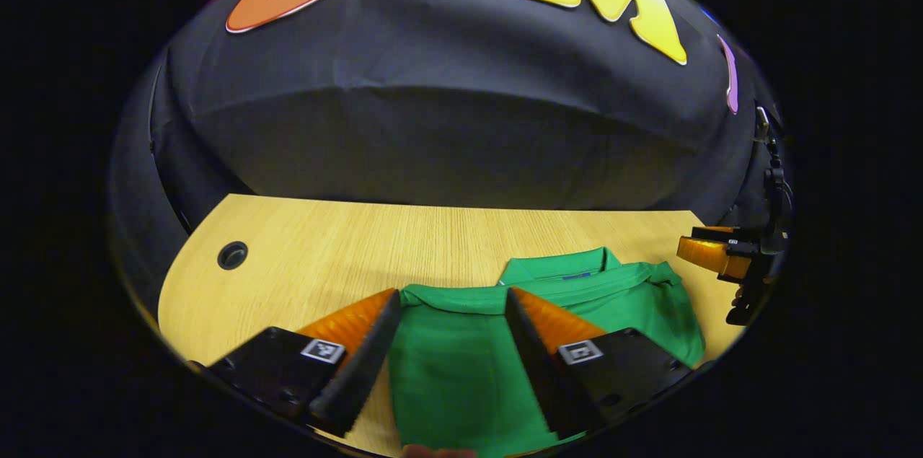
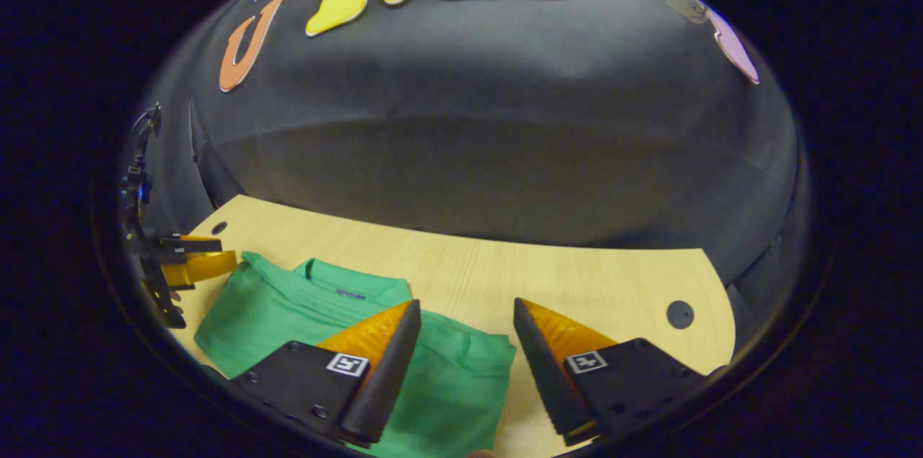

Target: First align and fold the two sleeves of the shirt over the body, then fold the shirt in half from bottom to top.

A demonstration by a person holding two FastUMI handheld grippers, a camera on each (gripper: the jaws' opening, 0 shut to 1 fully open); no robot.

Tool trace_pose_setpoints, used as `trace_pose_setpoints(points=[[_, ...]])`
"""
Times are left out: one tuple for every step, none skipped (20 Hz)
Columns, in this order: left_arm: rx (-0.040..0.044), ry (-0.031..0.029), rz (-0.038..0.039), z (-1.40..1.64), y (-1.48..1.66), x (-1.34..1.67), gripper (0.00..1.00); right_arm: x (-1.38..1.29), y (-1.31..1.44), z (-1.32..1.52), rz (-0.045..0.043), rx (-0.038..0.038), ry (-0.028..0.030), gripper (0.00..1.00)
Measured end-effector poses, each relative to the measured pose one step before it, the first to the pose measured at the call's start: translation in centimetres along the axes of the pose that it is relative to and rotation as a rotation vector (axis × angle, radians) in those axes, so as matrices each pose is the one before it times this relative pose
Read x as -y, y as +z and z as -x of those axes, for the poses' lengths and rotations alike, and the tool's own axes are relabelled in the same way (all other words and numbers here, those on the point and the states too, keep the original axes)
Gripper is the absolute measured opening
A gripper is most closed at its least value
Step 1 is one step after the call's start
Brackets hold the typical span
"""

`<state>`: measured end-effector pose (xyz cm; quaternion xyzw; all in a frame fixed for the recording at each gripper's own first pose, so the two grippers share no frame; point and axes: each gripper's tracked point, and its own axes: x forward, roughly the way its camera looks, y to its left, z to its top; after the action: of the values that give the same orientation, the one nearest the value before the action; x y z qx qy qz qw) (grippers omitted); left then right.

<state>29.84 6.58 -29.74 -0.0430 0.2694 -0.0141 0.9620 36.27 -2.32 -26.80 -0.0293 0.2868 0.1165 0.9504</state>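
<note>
The green shirt [image 1: 461,364] lies flat on the wooden desk [image 1: 404,241], already folded into a compact shape. In the left gripper view its collar [image 1: 559,270] sits at about 1 o'clock from the middle of the cloth, toward the far edge of the desk and the black booth wall [image 1: 461,141]. The long axis of the shirt seems to run from the near edge of the desk toward the wall, with the collar end pointing away from the camera. A folded edge crosses the cloth between the two fingers.

The left gripper [image 1: 451,299] hangs over the near part of the shirt. Its jaws are released, spread wide, and green fabric shows between them; whether the tips touch the cloth cannot be told. At 3 o'clock in this view the other gripper stands beside the right border of the shirt.

In the right gripper view the shirt [image 2: 288,314] spreads from 9 o'clock to 6 o'clock, its collar [image 2: 346,281] toward the wall [image 2: 476,155]. The right gripper [image 2: 467,310] is over the corner of the shirt, one finger above the cloth and one above the bare desk [image 2: 577,278]. Its jaws are also released and hold nothing.

A round dark hole [image 1: 232,254] is in the desk at 9 o'clock in the left gripper view, well apart from the shirt; another hole [image 2: 680,314] is at 3 o'clock in the right gripper view.
</note>
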Motion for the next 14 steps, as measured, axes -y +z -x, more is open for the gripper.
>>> trace_pose_setpoints(points=[[0.02014,0.00168,0.00379,1.090,0.957,0.252,1.00,0.180,0.869,1.254,-0.00313,0.02432,-0.01654,0.84],[0.02058,-0.00011,0.00785,1.507,0.844,0.299,1.00,0.022,0.917,1.522,-0.00346,0.02530,-0.01451,0.90],[0.02181,-0.00290,0.00778,1.776,1.144,0.464,1.00,-0.273,1.028,1.930,-0.00501,0.02594,-0.00801,0.92],[0.02718,0.00111,0.00209,1.810,1.348,0.300,1.00,-0.327,1.223,2.042,0.00090,0.02993,-0.00554,0.93],[0.03364,0.00635,-0.00376,1.973,1.599,0.313,1.00,-0.346,1.233,2.227,0.00672,0.03475,-0.00547,0.93],[0.03269,0.00378,-0.00567,2.261,1.658,0.332,1.00,-0.447,1.400,2.295,0.01089,0.03424,-0.00738,0.96],[0.03745,0.00684,-0.00543,2.366,1.787,0.168,1.00,-0.381,1.449,2.507,0.01119,0.03786,-0.00611,0.96],[0.04115,0.00696,-0.00240,2.472,1.815,-0.024,1.00,-0.524,1.653,2.376,0.00787,0.03970,-0.00670,0.96],[0.04306,0.00438,-0.00023,2.481,1.803,0.208,1.00,-0.310,1.619,2.324,0.01113,0.03943,-0.00785,0.96],[0.03159,0.00499,-0.00694,1.946,1.352,0.710,1.00,-0.229,1.718,2.273,0.01455,0.03934,-0.01597,0.96],[0.02807,0.00847,-0.01282,2.246,1.368,0.208,1.00,-0.060,1.606,2.153,0.01327,0.04032,-0.02126,0.96],[0.02904,0.01340,-0.01726,2.260,1.118,0.223,1.00,-0.250,1.712,2.054,0.00565,0.03663,-0.01213,0.92],[0.03074,0.00981,-0.01465,2.382,1.330,0.211,1.00,-0.487,1.439,2.249,0.00101,0.03062,0.00117,0.95],[0.03085,0.00276,-0.01026,2.284,1.521,0.547,1.00,-0.524,1.308,1.999,-0.00485,0.02267,-0.00025,0.93]])
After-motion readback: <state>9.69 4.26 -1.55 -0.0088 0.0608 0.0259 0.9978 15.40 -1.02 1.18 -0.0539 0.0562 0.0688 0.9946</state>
